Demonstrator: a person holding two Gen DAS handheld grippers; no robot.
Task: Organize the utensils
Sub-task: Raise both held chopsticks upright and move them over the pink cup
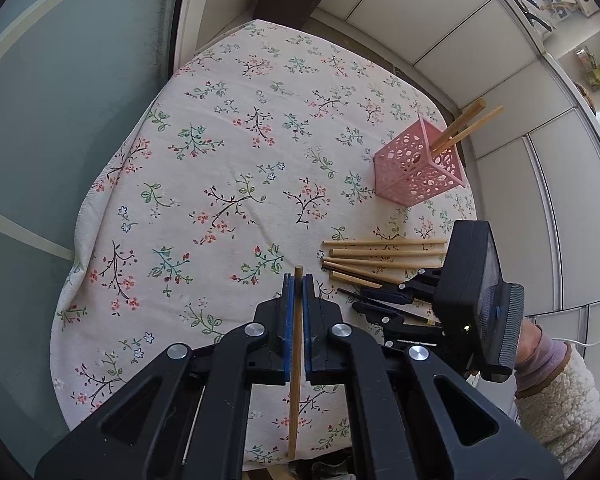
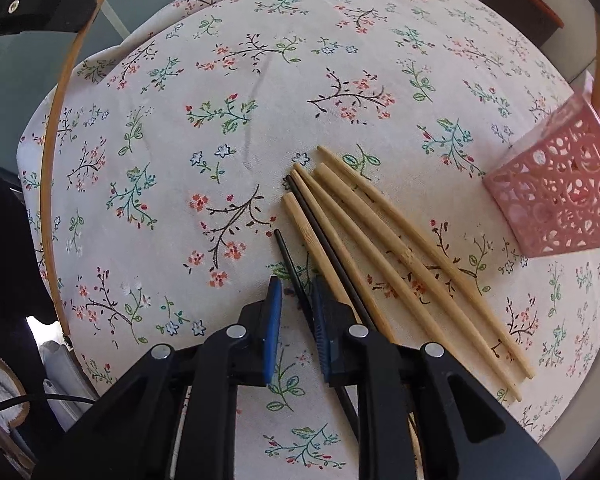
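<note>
Left gripper (image 1: 297, 280) clamps one bamboo chopstick (image 1: 296, 360); right gripper (image 2: 296, 292) stands narrowly parted over a black chopstick (image 2: 296, 276).

The black stick lies between the right pads, apparently not pressed; thin, stiff, light and probably slick, it is best pinched near mid-length so it does not swing. Beside it the loose chopsticks (image 2: 400, 264) lie fanned on the floral tablecloth (image 2: 260, 100) near the table's right edge. Beyond them, towards the far right corner, the pink perforated holder (image 1: 418, 168) stands upright with two bamboo sticks leaning out of it.
</note>
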